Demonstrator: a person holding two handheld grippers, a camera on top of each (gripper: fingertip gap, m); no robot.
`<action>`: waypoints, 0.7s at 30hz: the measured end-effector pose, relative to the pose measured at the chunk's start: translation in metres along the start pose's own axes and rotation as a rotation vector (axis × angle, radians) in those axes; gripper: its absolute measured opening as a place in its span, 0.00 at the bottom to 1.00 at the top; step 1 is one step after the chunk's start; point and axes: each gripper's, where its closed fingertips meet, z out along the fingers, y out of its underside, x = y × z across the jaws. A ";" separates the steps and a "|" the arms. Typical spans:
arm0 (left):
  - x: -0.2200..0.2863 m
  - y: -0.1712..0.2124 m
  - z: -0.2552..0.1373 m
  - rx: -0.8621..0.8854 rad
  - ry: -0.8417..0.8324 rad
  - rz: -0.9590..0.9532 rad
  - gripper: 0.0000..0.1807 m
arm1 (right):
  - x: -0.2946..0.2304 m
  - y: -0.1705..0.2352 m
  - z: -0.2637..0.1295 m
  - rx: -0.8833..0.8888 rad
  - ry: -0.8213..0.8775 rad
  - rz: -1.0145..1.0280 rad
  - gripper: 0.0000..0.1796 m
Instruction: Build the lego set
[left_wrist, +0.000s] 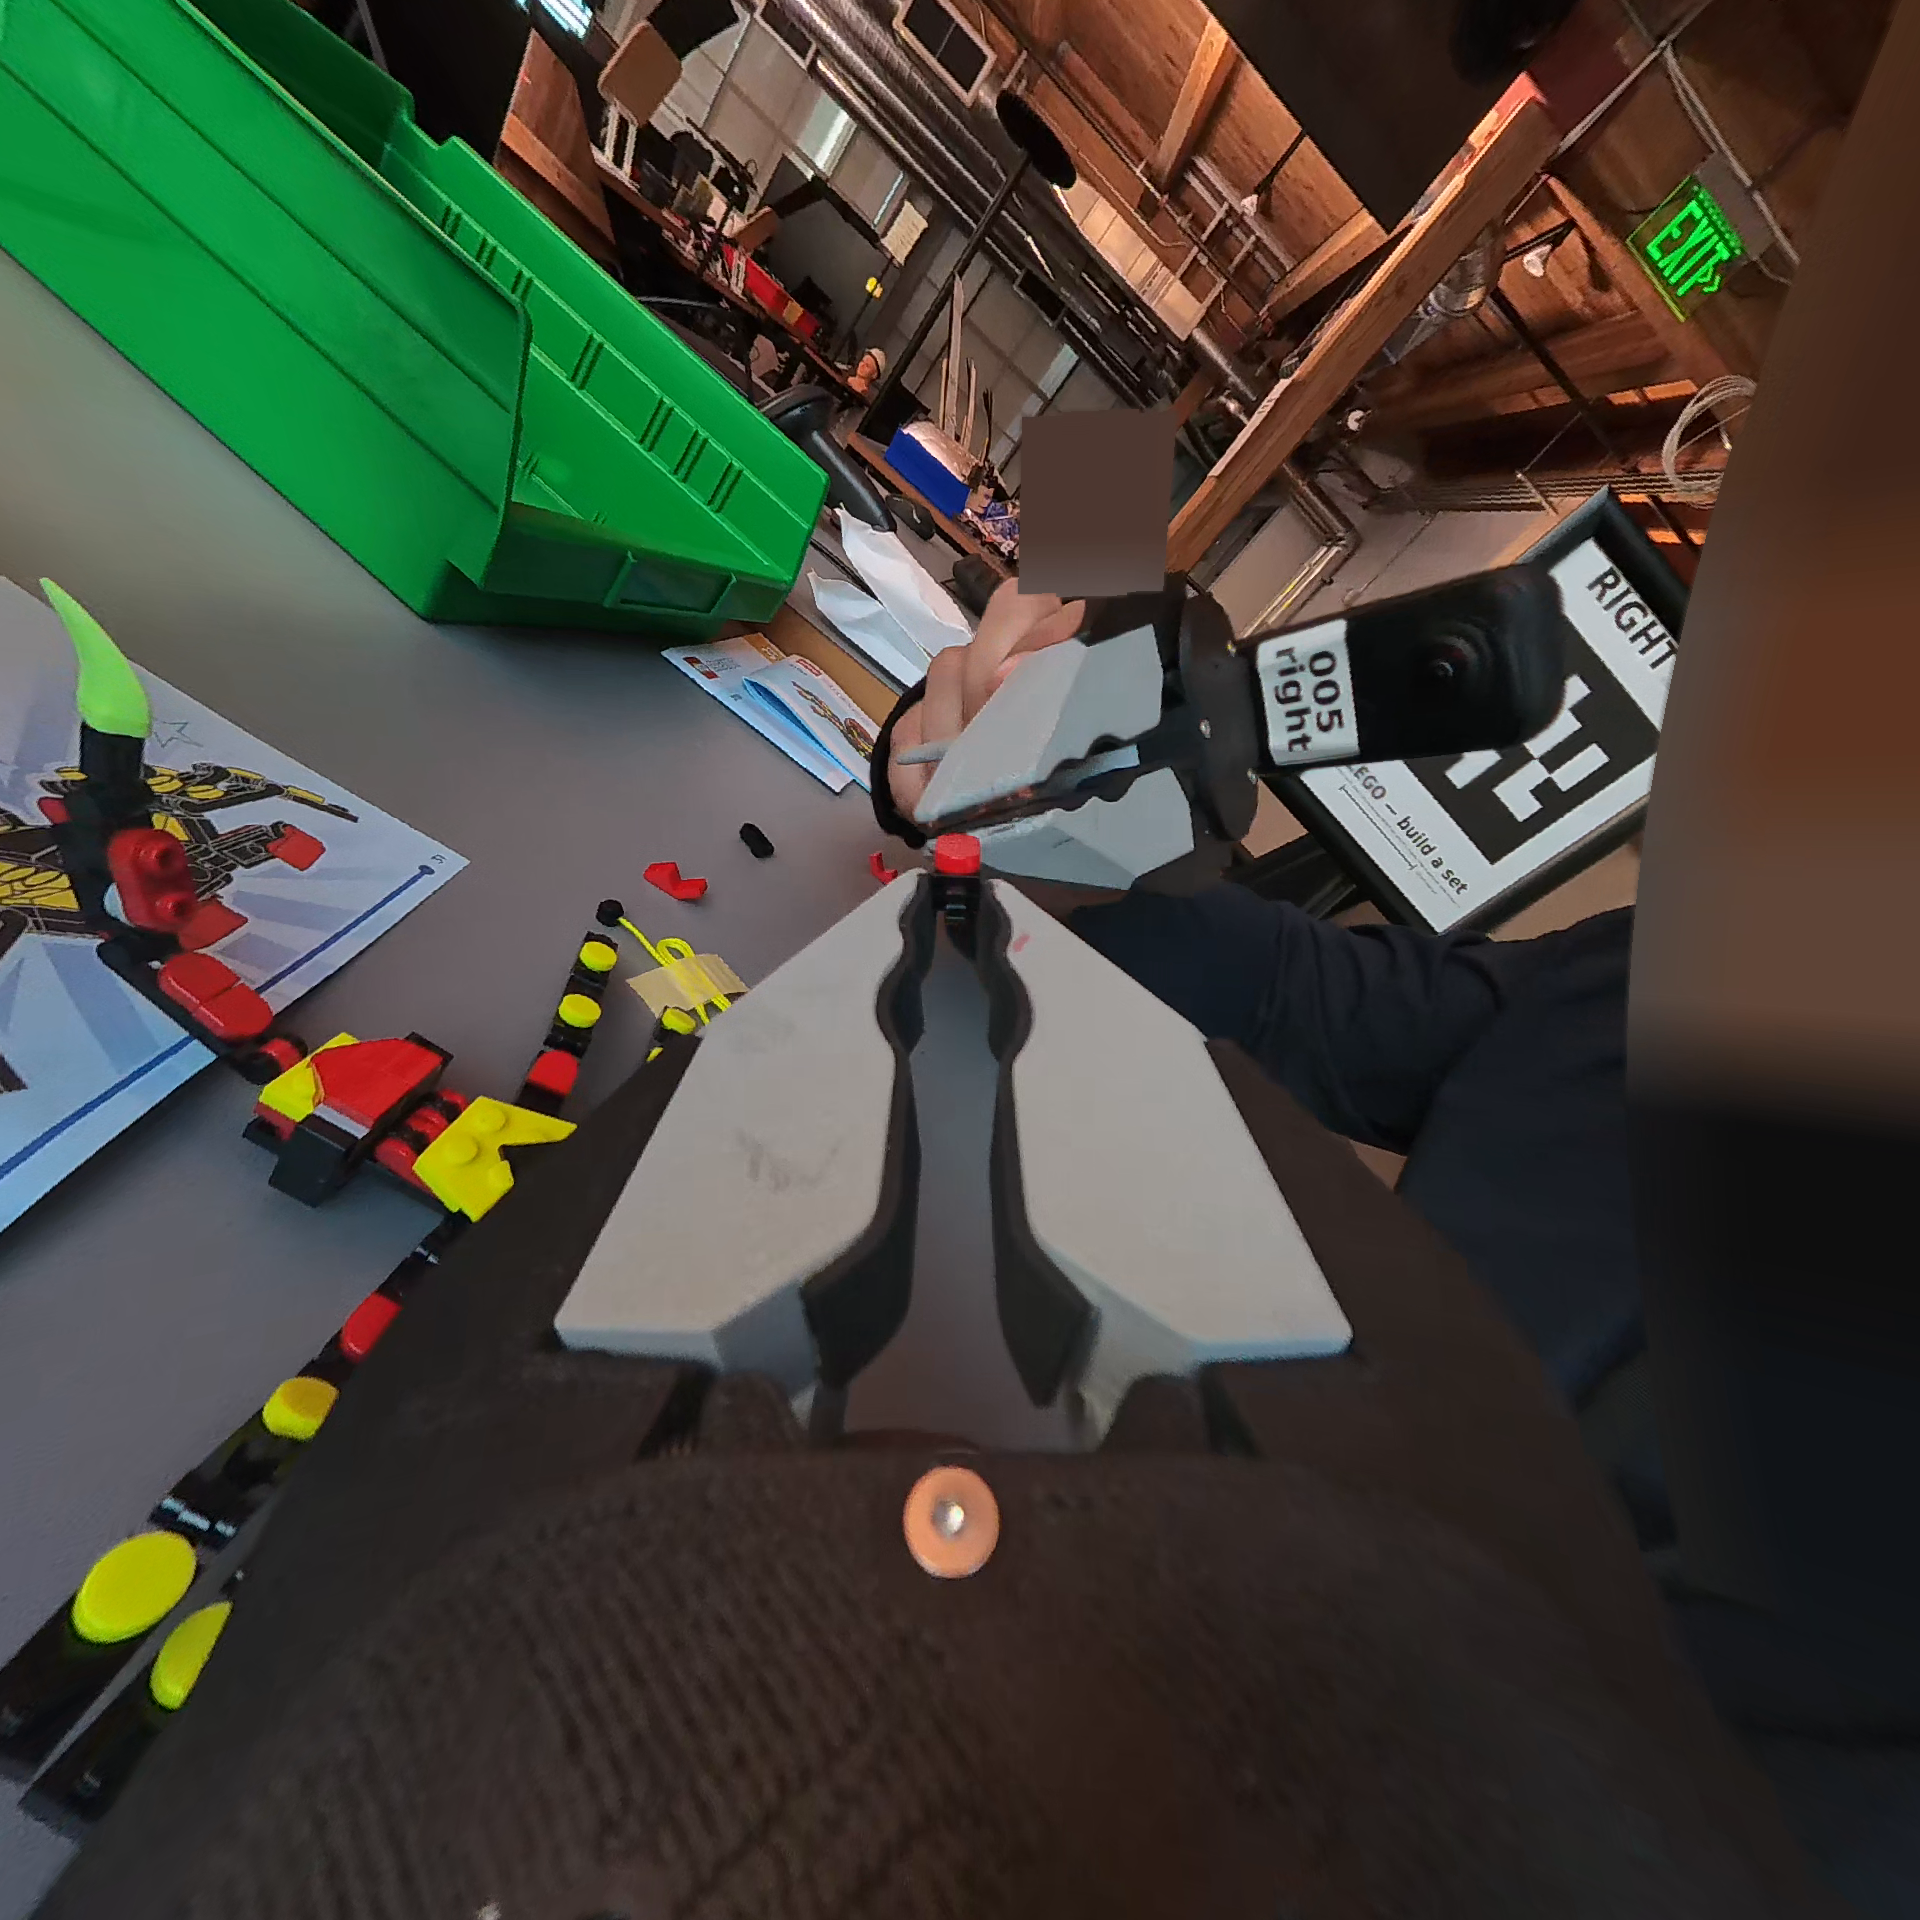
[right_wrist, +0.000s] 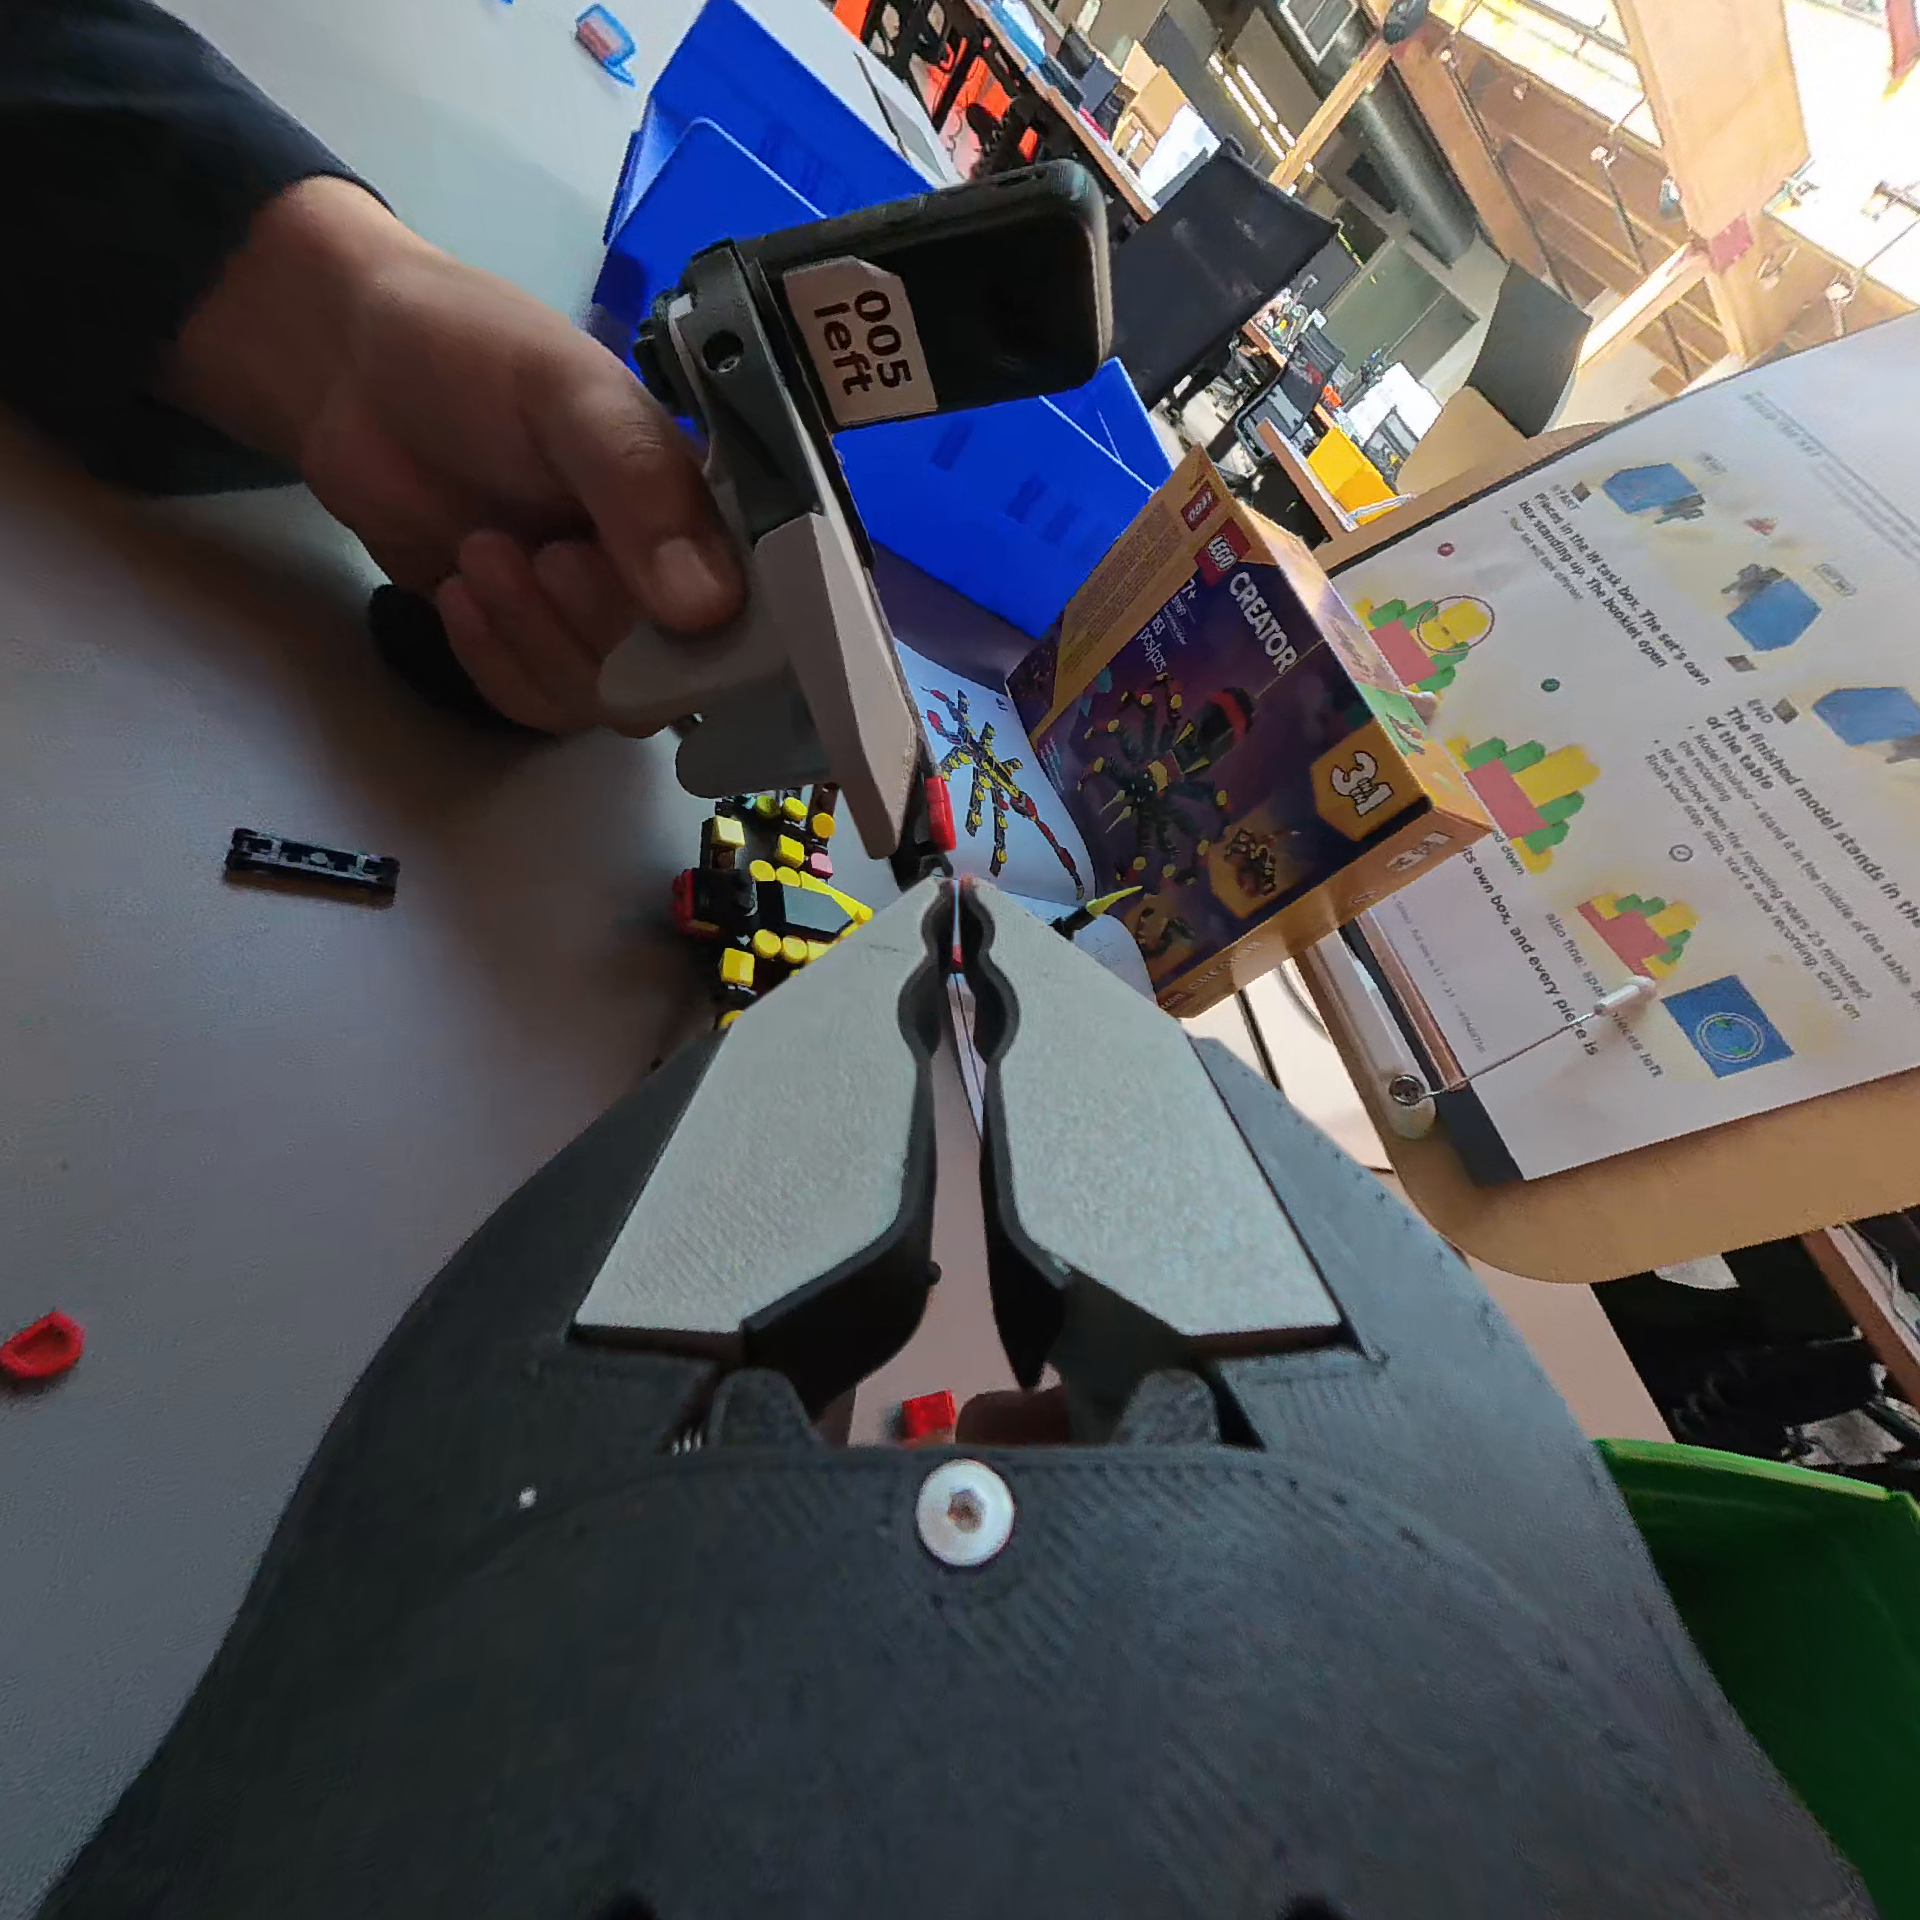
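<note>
My left gripper (left_wrist: 954, 896) is shut on a small black piece topped by a red round stud (left_wrist: 956, 854), held above the table. My right gripper (right_wrist: 956, 891) is shut, and a thin red sliver (right_wrist: 953, 948) shows between its pads. The two gripper tips nearly touch; the right one also shows in the left wrist view (left_wrist: 971, 826), and the left one in the right wrist view (right_wrist: 920, 831). A partly built black, red and yellow model (left_wrist: 395, 1101) lies on the table to the left, with leg strips (left_wrist: 571, 1018) beside it.
An open instruction booklet (left_wrist: 260, 935) carries a red-and-black sub-build with a green horn (left_wrist: 104, 675). A green bin (left_wrist: 416, 364) stands behind. Loose red (left_wrist: 675, 881) and black (left_wrist: 756, 840) bits lie near. A set box (right_wrist: 1226, 727), blue bins (right_wrist: 987, 488), a black plate (right_wrist: 312, 862) and an instruction board (right_wrist: 1662, 779) surround.
</note>
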 end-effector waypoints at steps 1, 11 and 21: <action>0.000 0.000 0.000 -0.001 0.000 -0.002 0.02 | 0.000 0.000 0.000 -0.002 0.001 -0.010 0.02; 0.002 0.005 0.002 -0.034 0.024 -0.024 0.02 | -0.013 0.003 0.001 -0.038 -0.039 -0.097 0.11; 0.000 0.015 0.004 -0.101 0.035 -0.085 0.02 | -0.020 0.006 0.002 -0.078 -0.030 -0.216 0.05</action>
